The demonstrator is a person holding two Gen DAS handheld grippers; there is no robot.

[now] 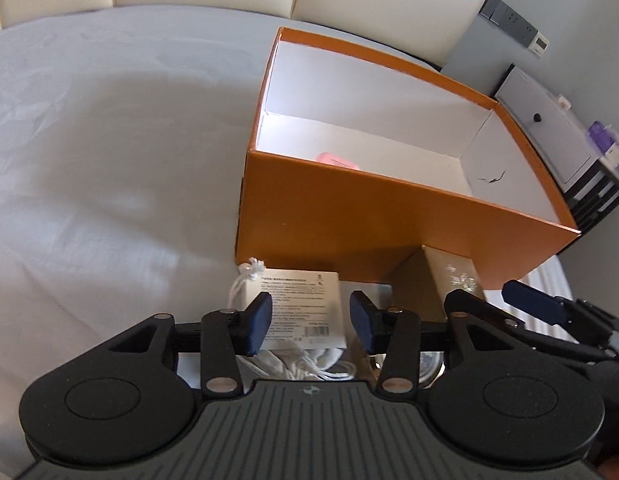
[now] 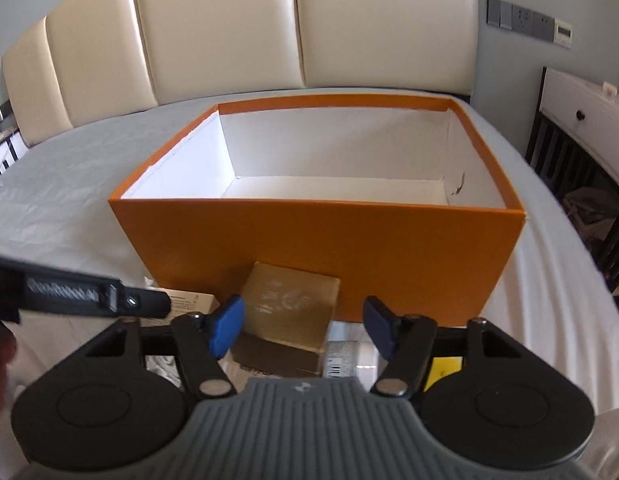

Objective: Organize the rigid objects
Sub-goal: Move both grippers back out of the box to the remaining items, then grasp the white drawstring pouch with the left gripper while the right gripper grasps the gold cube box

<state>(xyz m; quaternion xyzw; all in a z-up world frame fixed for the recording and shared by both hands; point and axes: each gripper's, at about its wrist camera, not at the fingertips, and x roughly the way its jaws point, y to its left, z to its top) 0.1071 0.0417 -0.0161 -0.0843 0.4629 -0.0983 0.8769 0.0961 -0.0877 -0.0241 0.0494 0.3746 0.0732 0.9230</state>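
getting ready to pick up the little boxes

both grippers hang low over the bed [image 2: 69, 184], in front of the orange box [image 2: 317, 248]. the left gripper [image 1: 311, 322] has its fingers apart, empty, over a white card box [image 1: 299, 304] with string. the right gripper [image 2: 305, 326] has its fingers apart too, empty, around a gold box [image 2: 289, 308] that sits just beside the orange wall. a pink thing [image 1: 337, 160] lies inside already.

to do it well, go down straight, squeeze the gold box by its flat sides, then lift high. the orange wall is tall, so clear its rim first. inside there is lots of room. the two grippers are close, so move one at a time.
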